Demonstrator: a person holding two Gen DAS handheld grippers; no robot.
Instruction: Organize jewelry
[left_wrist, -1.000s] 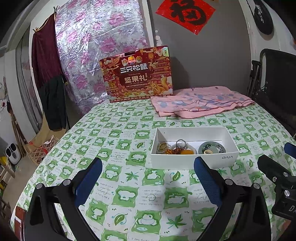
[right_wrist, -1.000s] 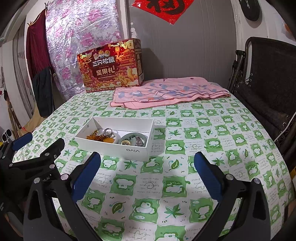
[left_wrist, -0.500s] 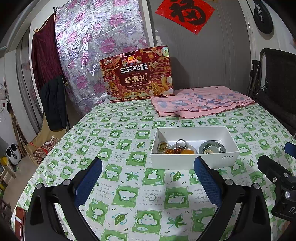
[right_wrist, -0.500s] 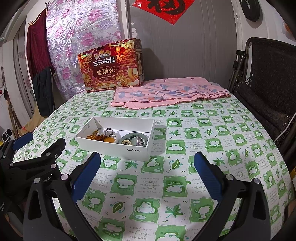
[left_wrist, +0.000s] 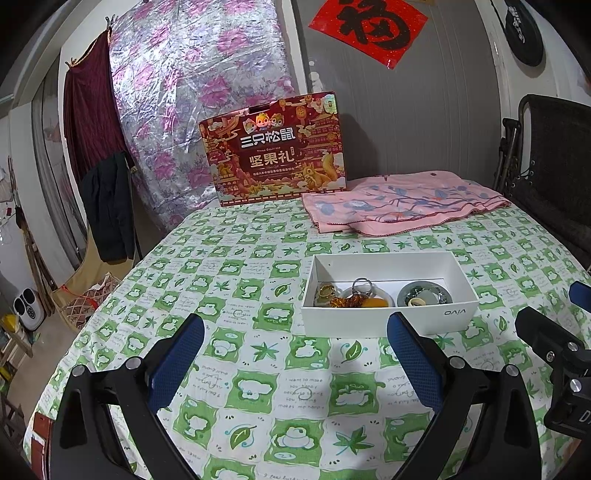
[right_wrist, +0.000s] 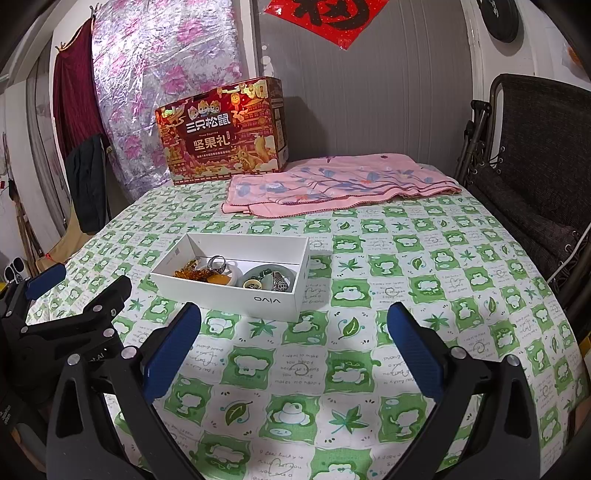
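Note:
A white open box (left_wrist: 388, 321) (right_wrist: 266, 297) sits on the green-and-white tablecloth (left_wrist: 258, 369) (right_wrist: 388, 288). Inside lie amber beads (left_wrist: 345, 302) (right_wrist: 192, 274), a silver ring (left_wrist: 362, 285) (right_wrist: 217, 263) on a small white dish, and a round greenish dish (left_wrist: 424, 294) (right_wrist: 269, 280) with small pieces. My left gripper (left_wrist: 295, 354) hovers open in front of the box, nothing between its fingers. Just as wide apart stands my right gripper (right_wrist: 293, 349), open and empty, to the box's front right. Each gripper shows at the edge of the other's view.
A red gift box (left_wrist: 273, 151) (right_wrist: 223, 131) stands at the table's far edge against the wall. A folded pink cloth (left_wrist: 402, 203) (right_wrist: 340, 184) lies beside it. A dark chair (right_wrist: 535, 166) stands close to the table's right side.
Both views have crept slightly nearer the box; otherwise nothing has moved and both grippers stay open.

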